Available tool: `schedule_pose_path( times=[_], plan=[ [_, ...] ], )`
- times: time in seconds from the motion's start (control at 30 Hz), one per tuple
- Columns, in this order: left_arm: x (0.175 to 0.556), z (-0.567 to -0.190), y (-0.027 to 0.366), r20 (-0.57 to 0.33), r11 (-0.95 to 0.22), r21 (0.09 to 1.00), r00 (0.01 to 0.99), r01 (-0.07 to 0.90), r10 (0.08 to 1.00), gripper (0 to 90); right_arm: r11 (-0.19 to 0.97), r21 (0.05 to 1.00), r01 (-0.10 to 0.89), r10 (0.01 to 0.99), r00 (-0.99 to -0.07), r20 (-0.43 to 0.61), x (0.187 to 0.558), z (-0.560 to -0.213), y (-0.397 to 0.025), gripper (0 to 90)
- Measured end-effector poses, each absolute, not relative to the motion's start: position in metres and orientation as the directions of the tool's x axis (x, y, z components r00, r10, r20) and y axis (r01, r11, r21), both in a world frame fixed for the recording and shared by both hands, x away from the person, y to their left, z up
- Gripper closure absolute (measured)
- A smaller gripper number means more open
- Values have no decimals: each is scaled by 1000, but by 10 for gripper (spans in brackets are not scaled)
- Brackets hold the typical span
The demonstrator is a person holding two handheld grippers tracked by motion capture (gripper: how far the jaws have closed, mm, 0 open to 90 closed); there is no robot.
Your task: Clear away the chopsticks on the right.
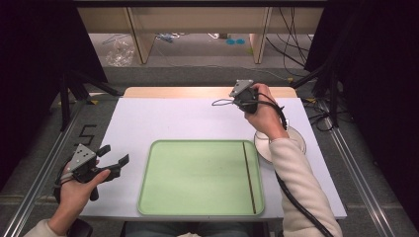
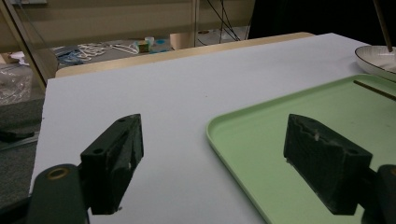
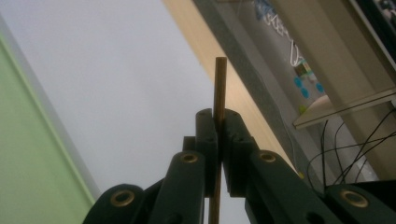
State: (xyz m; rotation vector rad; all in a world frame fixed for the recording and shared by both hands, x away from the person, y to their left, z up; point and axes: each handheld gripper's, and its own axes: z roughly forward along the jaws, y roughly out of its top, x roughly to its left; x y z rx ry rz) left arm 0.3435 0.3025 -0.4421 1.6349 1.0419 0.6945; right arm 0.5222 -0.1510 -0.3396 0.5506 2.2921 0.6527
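Overhead view; two close claw-mounted views

Counter (image 1: 163,118): one. Green tray (image 1: 197,177): one. White plate (image 1: 298,136): one. Chopsticks: two, one lying in the tray (image 1: 249,177), one held upright (image 3: 219,88). Grippers: two, left (image 1: 114,159), right (image 1: 245,105).

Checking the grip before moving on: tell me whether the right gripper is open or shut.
Shut. In the right gripper view, the right gripper has its jaws pressed together on a thin wooden stick that pokes up between them.
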Motion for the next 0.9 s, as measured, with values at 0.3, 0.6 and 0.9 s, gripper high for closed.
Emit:
schedule_pose_path(
  times=[0.3, 0.6, 0.9],
  plan=[
    [343, -442, 302, -54, -93, 952, 457, 293, 888, 200, 562, 799, 213, 695, -646, -317, 514, -317, -161, 875],
    [343, -442, 302, -56, -89, 952, 454, 292, 889, 200, 339, 888, 312, 784, -616, -82, 507, -308, -169, 875],
    [344, -442, 302, -54, -92, 952, 455, 293, 889, 200, 209, 872, 443, 827, -556, 85, 501, -311, -175, 875]
  ],
)
